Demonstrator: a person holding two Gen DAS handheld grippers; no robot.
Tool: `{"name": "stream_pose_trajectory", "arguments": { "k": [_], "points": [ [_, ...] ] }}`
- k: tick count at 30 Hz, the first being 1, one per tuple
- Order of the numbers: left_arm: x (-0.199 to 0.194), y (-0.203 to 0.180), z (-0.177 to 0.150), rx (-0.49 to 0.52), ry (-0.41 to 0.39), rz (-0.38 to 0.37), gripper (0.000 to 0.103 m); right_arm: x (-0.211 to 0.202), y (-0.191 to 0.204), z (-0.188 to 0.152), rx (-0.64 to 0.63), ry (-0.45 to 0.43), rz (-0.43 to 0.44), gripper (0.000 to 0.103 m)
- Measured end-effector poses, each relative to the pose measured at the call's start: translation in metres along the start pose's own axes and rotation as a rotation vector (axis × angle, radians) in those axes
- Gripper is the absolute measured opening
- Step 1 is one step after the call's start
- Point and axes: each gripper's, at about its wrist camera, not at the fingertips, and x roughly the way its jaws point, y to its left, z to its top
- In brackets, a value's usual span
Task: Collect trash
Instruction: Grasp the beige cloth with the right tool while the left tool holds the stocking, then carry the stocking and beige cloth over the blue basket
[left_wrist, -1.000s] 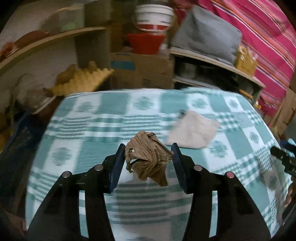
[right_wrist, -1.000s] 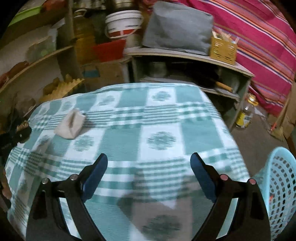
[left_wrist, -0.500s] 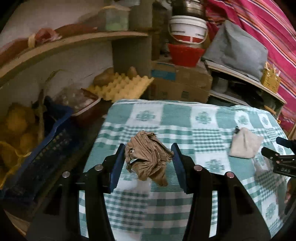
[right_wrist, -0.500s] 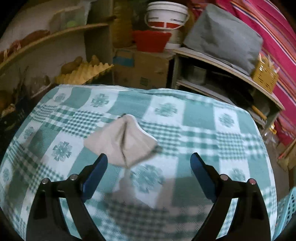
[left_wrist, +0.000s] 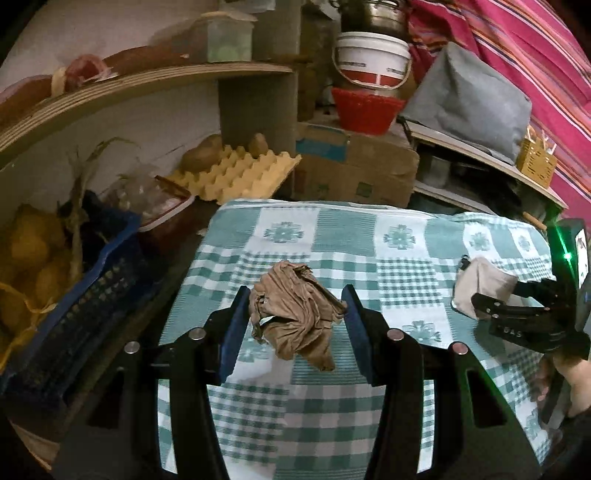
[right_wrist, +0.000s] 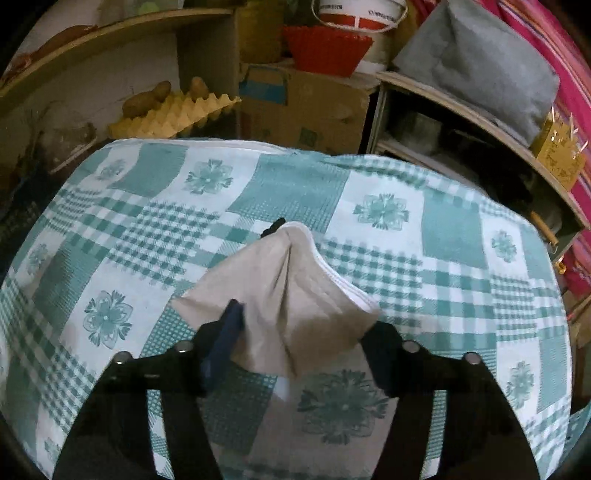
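Note:
My left gripper (left_wrist: 293, 317) is shut on a crumpled brown paper ball (left_wrist: 293, 314) and holds it above the green checked tablecloth (left_wrist: 332, 229). A beige face mask (right_wrist: 284, 291) lies on the cloth; it also shows in the left wrist view (left_wrist: 480, 284). My right gripper (right_wrist: 299, 332) is open, low over the cloth, with its fingers on either side of the mask's near part. The right finger's tip is hidden under the mask's edge. The right gripper also shows at the right of the left wrist view (left_wrist: 495, 295).
Behind the table stand a cardboard box (left_wrist: 354, 173), a yellow egg tray (left_wrist: 240, 177), a red basket (left_wrist: 364, 109), a white bucket (left_wrist: 371, 59) and a shelf with a grey cushion (left_wrist: 469, 99). A blue crate (left_wrist: 74, 288) sits left of the table.
My right gripper moved forward and down over the mask, so its fingers now straddle it. My left gripper kept the paper ball and swung left and back.

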Motion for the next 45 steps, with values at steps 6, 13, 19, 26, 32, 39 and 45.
{"name": "stream_pose_trajectory", "arguments": {
  "k": [6, 13, 19, 26, 32, 39, 45],
  "points": [
    [-0.003, -0.016, 0.002, 0.010, -0.001, -0.016, 0.049, -0.017, 0.000, -0.003, -0.039, -0.027, 0.012, 0.016],
    [-0.017, -0.038, 0.005, 0.016, -0.020, -0.043, 0.049, -0.074, -0.039, -0.012, -0.014, -0.104, -0.006, 0.015],
    [-0.036, -0.071, 0.004, 0.036, -0.041, -0.082, 0.049, -0.132, -0.098, -0.038, 0.058, -0.152, -0.044, 0.015],
    [-0.063, -0.122, 0.002, 0.073, -0.081, -0.148, 0.049, -0.185, -0.175, -0.087, 0.159, -0.182, -0.143, 0.016],
    [-0.077, -0.165, -0.001, 0.063, -0.082, -0.224, 0.049, -0.205, -0.227, -0.131, 0.253, -0.201, -0.212, 0.016],
    [-0.090, -0.230, -0.009, 0.137, -0.096, -0.258, 0.049, -0.220, -0.269, -0.156, 0.315, -0.227, -0.252, 0.016],
    [-0.102, -0.277, -0.013, 0.164, -0.112, -0.318, 0.050, -0.240, -0.293, -0.179, 0.357, -0.248, -0.264, 0.016]
  ]
}}
